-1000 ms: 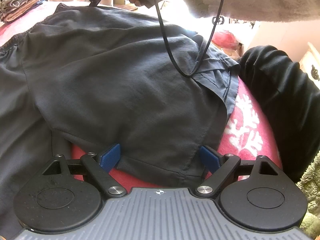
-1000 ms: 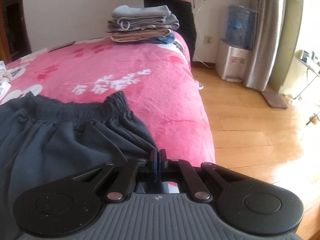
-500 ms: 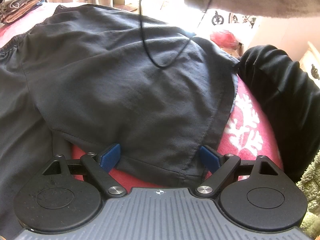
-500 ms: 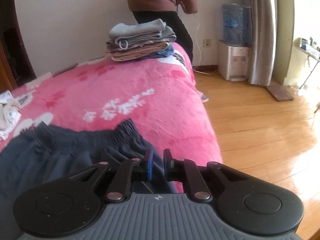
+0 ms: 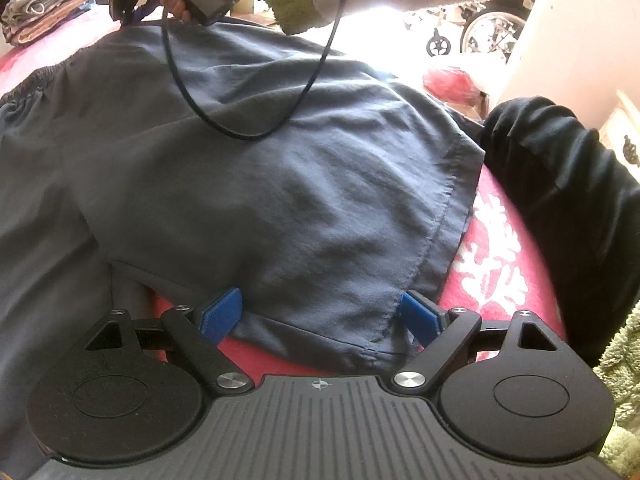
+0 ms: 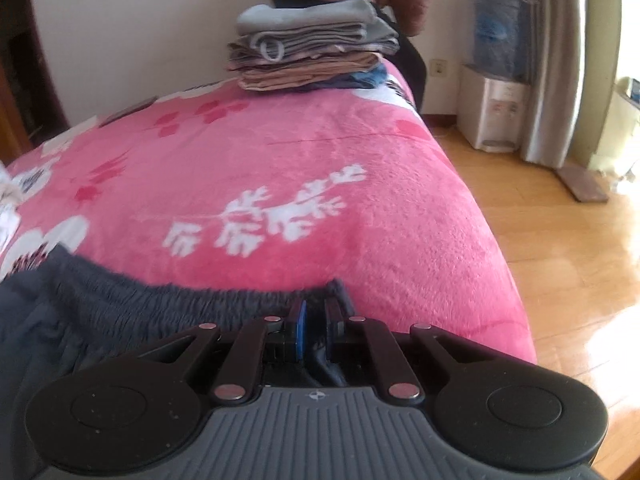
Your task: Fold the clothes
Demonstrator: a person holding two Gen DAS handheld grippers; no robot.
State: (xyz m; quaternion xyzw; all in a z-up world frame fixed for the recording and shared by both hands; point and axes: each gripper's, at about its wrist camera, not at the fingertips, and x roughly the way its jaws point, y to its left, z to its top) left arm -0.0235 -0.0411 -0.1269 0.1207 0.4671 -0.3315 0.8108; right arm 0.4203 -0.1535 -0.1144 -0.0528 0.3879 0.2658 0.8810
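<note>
Dark grey shorts (image 5: 248, 184) just ahead of wide-open left gripper (image 5: 322, 314); right gripper (image 6: 314, 330) slightly parted at waistband (image 6: 200, 296).

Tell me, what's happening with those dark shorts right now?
Left gripper open, fingers straddling the dark shorts' hem. Right gripper slightly open at the waistband. Black cable draped across the fabric.

This is a bedroom in a home. Ahead of the fingers (image 6: 298, 326) lies a bed spread with a pink floral fleece blanket (image 6: 304, 168), a stack of folded clothes (image 6: 308, 54) at its far end. To the fingers' right run a wooden plank floor (image 6: 560, 248), a water dispenser (image 6: 494, 114), a long curtain (image 6: 556, 60) and a wall socket (image 6: 439, 67).
</note>
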